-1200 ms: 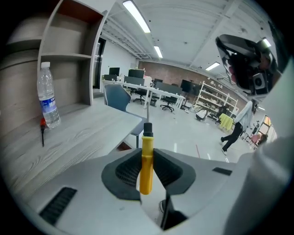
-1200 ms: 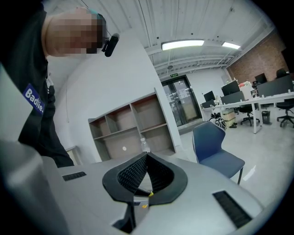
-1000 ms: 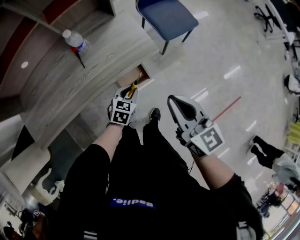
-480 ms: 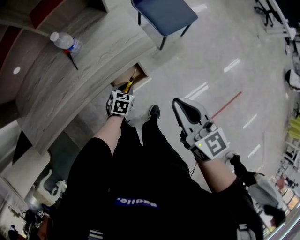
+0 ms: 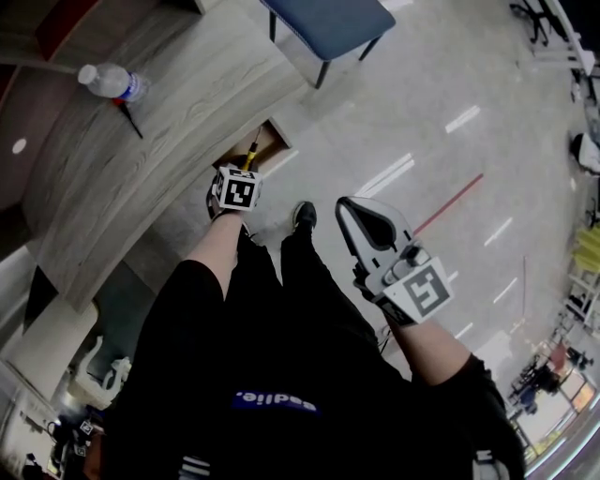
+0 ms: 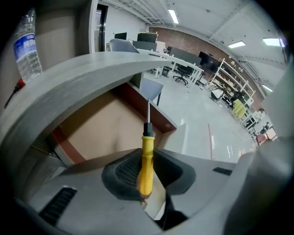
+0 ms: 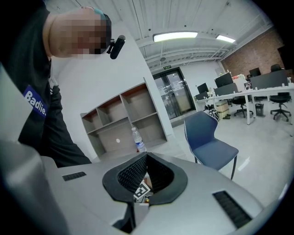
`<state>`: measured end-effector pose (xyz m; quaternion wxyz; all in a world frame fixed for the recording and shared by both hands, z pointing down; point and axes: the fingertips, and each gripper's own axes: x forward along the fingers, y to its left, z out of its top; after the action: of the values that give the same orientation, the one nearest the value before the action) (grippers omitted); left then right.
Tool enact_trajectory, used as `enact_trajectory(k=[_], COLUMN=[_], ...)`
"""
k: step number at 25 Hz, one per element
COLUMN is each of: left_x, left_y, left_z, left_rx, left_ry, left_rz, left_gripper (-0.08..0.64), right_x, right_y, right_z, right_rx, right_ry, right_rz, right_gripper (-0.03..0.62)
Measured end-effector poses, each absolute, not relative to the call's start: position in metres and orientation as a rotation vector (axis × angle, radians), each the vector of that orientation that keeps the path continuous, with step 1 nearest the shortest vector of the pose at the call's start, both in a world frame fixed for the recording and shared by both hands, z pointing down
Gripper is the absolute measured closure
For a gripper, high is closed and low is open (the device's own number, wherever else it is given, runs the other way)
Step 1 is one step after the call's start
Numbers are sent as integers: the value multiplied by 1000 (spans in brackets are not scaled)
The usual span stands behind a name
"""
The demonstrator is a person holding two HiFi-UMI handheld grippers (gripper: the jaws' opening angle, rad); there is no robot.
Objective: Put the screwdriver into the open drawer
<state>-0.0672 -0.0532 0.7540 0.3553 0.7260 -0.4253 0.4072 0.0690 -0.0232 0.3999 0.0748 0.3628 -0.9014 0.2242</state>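
Note:
A screwdriver (image 6: 146,158) with a yellow handle and thin metal shaft is clamped between the black pads of my left gripper (image 6: 147,170). Its shaft points down over the open drawer (image 6: 98,128), whose brown bottom shows under the grey table edge. In the head view, the left gripper (image 5: 240,176) hangs right at the drawer (image 5: 265,141), and the screwdriver tip (image 5: 251,150) pokes over the opening. My right gripper (image 5: 361,217) is held apart to the right above the floor, shut and holding nothing; the right gripper view shows its jaws (image 7: 145,176) closed.
A grey wooden table (image 5: 141,169) overhangs the drawer. On it stand a water bottle (image 5: 111,82) and a small red-and-black tool (image 5: 127,114). A blue chair (image 5: 328,23) stands beyond the drawer. The person's legs and shoes (image 5: 303,216) are just below the grippers.
My left gripper has sunk toward the open drawer, carrying the screwdriver, and now tilts more steeply downward. The right gripper has dropped slightly and stays shut.

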Motion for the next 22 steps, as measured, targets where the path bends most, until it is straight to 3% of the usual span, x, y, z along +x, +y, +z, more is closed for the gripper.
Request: enact_trajectory(k=[22], left_x=[-58], left_y=[-65], left_z=[804], left_rx=[1704], left_ry=[-1067], left_rz=[1155], left_gripper=[482], right_x=[90], right_y=[-30], right_z=[425], right_rx=[1139], right_ry=[-2642], right_rz=[731], right_gripper=[565])
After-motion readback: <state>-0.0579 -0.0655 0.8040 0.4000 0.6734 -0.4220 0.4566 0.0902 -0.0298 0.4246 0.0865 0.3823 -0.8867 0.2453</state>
